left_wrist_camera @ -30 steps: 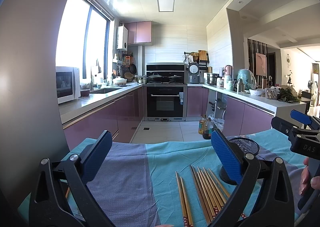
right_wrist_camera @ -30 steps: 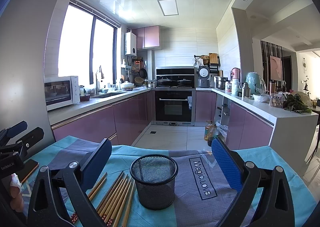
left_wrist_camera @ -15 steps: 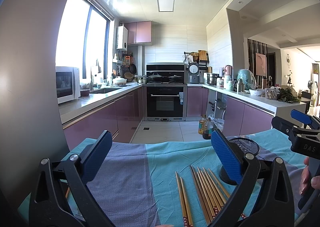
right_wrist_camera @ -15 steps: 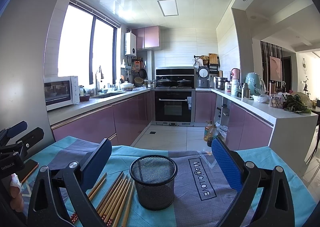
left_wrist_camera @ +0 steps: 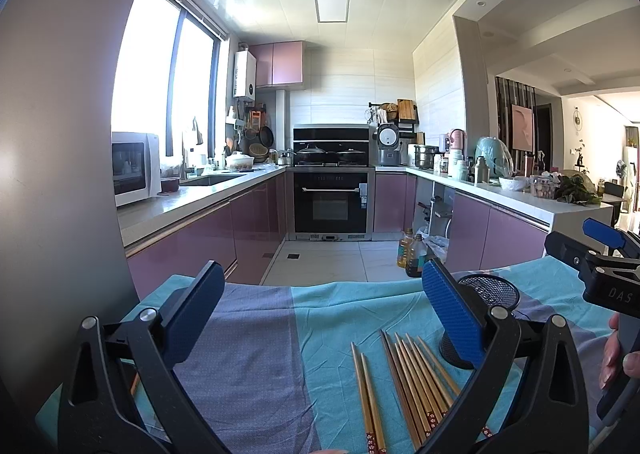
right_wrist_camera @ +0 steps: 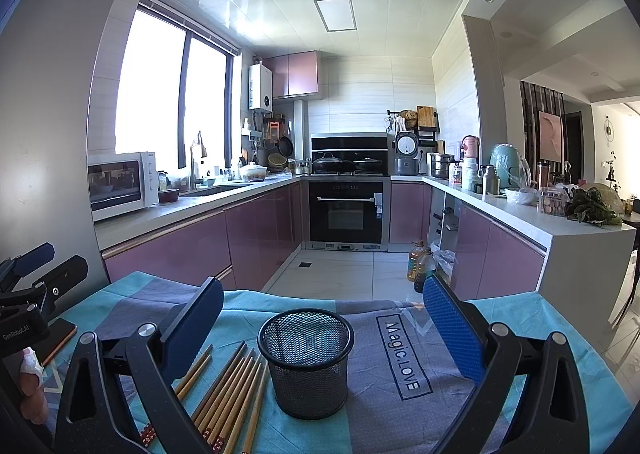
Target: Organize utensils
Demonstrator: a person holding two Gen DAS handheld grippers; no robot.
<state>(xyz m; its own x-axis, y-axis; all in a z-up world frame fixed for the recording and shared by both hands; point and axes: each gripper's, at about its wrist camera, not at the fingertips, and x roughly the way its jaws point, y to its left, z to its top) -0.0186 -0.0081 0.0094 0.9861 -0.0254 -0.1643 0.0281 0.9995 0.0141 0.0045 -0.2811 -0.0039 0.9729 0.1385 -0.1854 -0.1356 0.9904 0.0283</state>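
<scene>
Both grippers hover above a table covered with a teal and grey-purple cloth [right_wrist_camera: 400,430], facing down the length of a kitchen.

The left gripper [left_wrist_camera: 320,318] has its blue-padded jaws spread wide with nothing between them. Below and slightly right of its centre lie the wooden chopsticks [left_wrist_camera: 416,382], flat on the teal part of the cloth: a pair [left_wrist_camera: 366,398] set a little apart to the left, and a larger bunch fanned side by side next to it, their patterned red ends toward the camera. Just right of the bunch, partly hidden behind the left gripper's right finger, stands the black mesh cup [left_wrist_camera: 490,294].

The right gripper [right_wrist_camera: 322,318] is likewise wide open and empty. In its view the black mesh cup [right_wrist_camera: 306,362] stands upright on the cloth, framed between the two fingers and appearing empty. The chopsticks [right_wrist_camera: 228,394] lie just left of the cup, close to its base, the pair lying farther left, partly behind the gripper's left finger. To the right of the cup the cloth bears the printed words "Magic.LOVE" [right_wrist_camera: 402,358].

At the far left edge of the right wrist view part of the other gripper shows, with a person's fingertips [right_wrist_camera: 32,386] below it, and a dark flat object with an orange edge [right_wrist_camera: 60,338] lies on the cloth nearby.
</scene>
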